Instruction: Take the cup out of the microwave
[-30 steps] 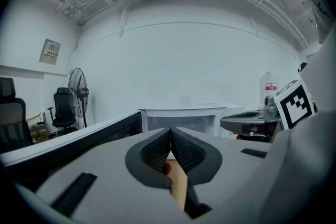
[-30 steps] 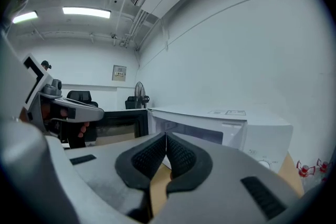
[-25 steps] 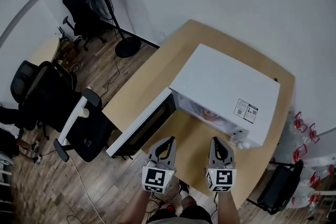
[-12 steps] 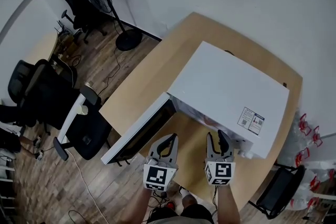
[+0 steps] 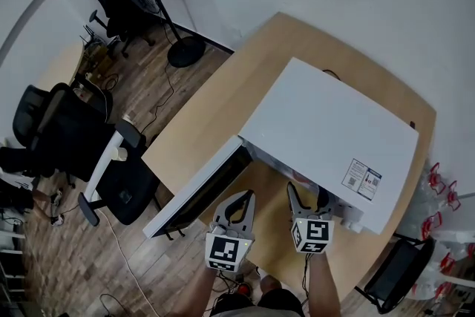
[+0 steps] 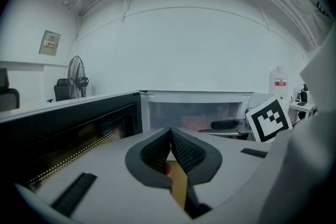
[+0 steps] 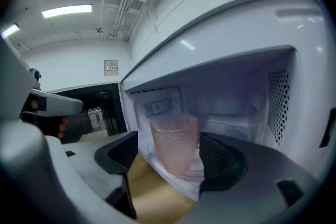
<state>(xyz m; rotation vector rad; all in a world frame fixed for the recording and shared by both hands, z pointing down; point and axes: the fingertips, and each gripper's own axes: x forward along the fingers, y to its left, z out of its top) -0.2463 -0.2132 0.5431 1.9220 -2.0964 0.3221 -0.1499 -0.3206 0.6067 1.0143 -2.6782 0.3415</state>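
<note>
Pink cup standing upright inside open microwave, near front edge of cavity. Right gripper pointing into cavity, jaws opening wide. Cup showing between its two pads, neither pad pressing on it. Left gripper hovering beside, near swung-out door, jaws closed together, gripping nothing.

**Pebbled pink cup, smooth white casing**

The cup is translucent pink and dimpled all over; glass or plastic, can't call it. The microwave casing is smooth matt white, its door dark and glossy. The table is pale wood with a satin finish, the floor darker wood planks. The left gripper has a matt grey plastic shell, with black, cross-hatched, rubbery-looking pads.
</note>
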